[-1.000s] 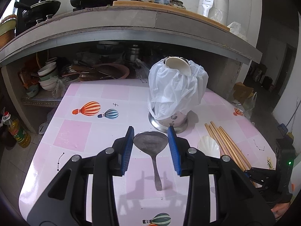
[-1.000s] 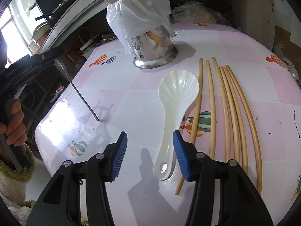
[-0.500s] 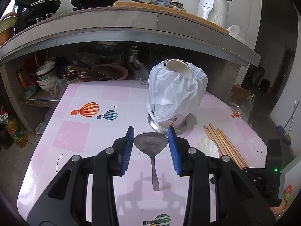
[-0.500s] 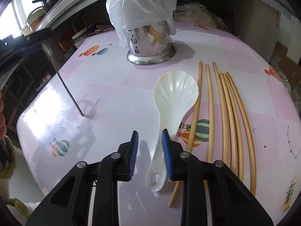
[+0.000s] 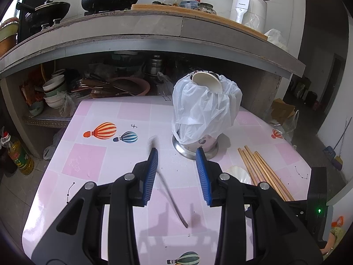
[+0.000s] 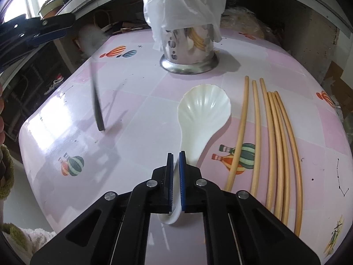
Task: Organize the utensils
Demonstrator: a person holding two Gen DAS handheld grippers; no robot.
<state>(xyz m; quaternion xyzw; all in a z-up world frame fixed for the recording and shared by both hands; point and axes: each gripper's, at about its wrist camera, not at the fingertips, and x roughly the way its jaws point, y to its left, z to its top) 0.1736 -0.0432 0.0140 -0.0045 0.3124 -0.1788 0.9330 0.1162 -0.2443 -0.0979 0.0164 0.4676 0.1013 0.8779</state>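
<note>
While our right gripper (image 6: 175,165) clamped the white spoon (image 6: 204,108) handle on the table (image 6: 136,101), our left gripper (image 5: 176,172), partly open, had a blurred metal spatula (image 5: 169,195) tipping loose. Chopsticks (image 6: 273,132) lay right; the far holder (image 6: 187,44) awaited all.

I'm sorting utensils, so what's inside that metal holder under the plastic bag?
Through the metal holder, yellow chopsticks and something white show. A white spoon pokes out on top. The plastic bag hides the rest.

The pink-and-white checked tabletop (image 6: 136,101) with balloon prints carries a bag-draped steel utensil holder (image 6: 187,50), a white scalloped spoon (image 6: 203,110) and long wooden chopsticks (image 6: 275,143) beside it.
</note>
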